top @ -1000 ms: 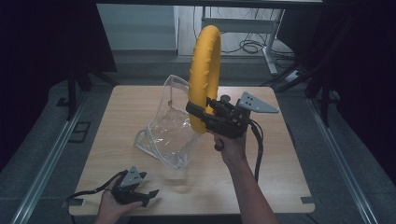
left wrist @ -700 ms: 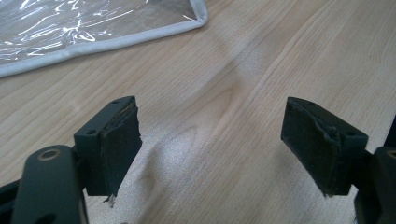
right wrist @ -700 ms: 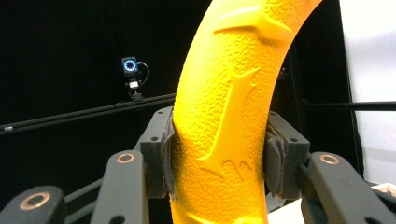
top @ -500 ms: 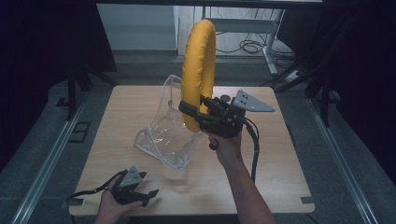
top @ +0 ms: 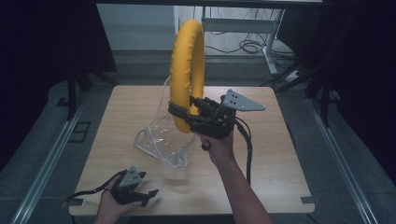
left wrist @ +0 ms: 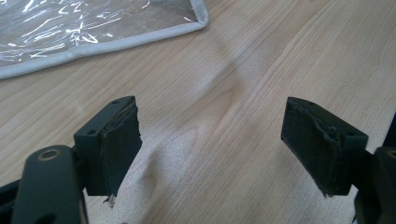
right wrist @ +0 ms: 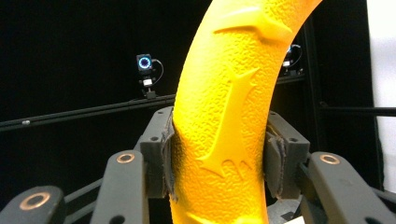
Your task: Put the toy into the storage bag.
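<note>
Ring (top: pixel 187 74), yellow, textured, stood upright on edge above the wooden surface (top: pixel 280 163), its lower arc clamped between the pads of the right claw (top: pixel 183 113); in the right gripper view both pads (right wrist: pixel 167 158) pressed against its sides. Bag (top: pixel 166 137), clear plastic with pale piping, lay on the surface directly below and behind the ring. Left claw (top: pixel 148 196) rested low at the near left edge, jaws spread wide with nothing between them, a corner of the bag (left wrist: pixel 93 28) just beyond.
</note>
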The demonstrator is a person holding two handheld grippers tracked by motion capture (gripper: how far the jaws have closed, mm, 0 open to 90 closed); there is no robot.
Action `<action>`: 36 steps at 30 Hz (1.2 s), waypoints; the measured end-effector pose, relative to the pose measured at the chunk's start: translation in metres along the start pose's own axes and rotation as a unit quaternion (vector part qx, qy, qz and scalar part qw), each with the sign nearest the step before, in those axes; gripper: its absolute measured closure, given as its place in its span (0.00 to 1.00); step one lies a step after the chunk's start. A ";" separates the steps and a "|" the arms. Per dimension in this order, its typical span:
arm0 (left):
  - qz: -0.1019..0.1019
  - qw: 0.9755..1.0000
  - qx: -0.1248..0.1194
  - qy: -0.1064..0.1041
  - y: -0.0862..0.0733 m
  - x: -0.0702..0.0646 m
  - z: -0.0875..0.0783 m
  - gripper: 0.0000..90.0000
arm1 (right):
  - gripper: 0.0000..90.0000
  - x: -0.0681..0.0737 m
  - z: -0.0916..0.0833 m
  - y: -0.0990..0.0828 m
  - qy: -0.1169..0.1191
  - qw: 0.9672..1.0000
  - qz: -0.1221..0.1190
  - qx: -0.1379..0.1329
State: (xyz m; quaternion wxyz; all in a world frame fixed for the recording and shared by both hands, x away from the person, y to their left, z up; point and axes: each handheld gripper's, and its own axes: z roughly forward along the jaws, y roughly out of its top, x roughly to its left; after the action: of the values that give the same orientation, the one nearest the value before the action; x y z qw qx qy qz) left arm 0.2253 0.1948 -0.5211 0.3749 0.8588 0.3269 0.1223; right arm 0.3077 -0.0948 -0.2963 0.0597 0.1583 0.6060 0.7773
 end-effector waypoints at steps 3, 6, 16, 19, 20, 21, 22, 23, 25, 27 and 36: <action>0.001 1.000 0.001 -0.001 0.000 0.000 0.000 0.22 | 0.57 0.001 0.005 -0.003 0.005 1.000 0.003 0.004; 0.001 1.000 0.001 0.000 0.000 0.000 0.000 0.22 | 0.57 0.002 0.009 -0.005 0.010 1.000 0.006 0.008; 0.002 1.000 0.003 0.000 -0.001 -0.001 0.000 0.22 | 0.57 0.003 0.021 -0.017 0.024 0.999 0.013 0.024; 0.003 1.000 0.004 -0.001 -0.001 -0.001 0.000 0.22 | 0.57 0.003 0.024 -0.020 0.025 0.999 0.018 0.026; 0.003 1.000 0.004 0.000 -0.001 -0.001 0.000 0.22 | 0.57 0.002 0.024 -0.021 0.025 0.999 0.020 0.027; 0.003 1.000 0.005 0.000 -0.001 -0.001 0.000 0.22 | 0.57 0.002 0.025 -0.022 0.024 0.999 0.021 0.027; 0.004 1.000 0.005 0.000 -0.001 -0.001 0.000 0.22 | 0.57 0.002 0.025 -0.022 0.025 0.999 0.023 0.029; 0.004 1.000 0.005 0.000 -0.001 -0.001 0.000 0.22 | 0.57 0.003 0.026 -0.023 0.025 0.999 0.024 0.030; 0.004 1.000 0.006 0.000 -0.001 -0.001 0.000 0.22 | 0.57 0.003 0.027 -0.024 0.026 0.999 0.023 0.031; 0.004 1.000 0.005 0.000 -0.001 -0.001 0.000 0.22 | 0.57 0.002 0.027 -0.026 0.027 0.999 0.024 0.032; 0.006 1.000 0.007 0.000 -0.001 -0.001 0.000 0.22 | 0.57 0.000 0.028 -0.035 0.028 0.998 0.034 0.048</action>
State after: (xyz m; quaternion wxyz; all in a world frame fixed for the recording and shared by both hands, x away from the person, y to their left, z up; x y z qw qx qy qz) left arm 0.2245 0.1947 -0.5218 0.3684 0.8633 0.3224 0.1223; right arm 0.3129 -0.0593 -0.3240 0.0091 0.1596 0.6383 0.7530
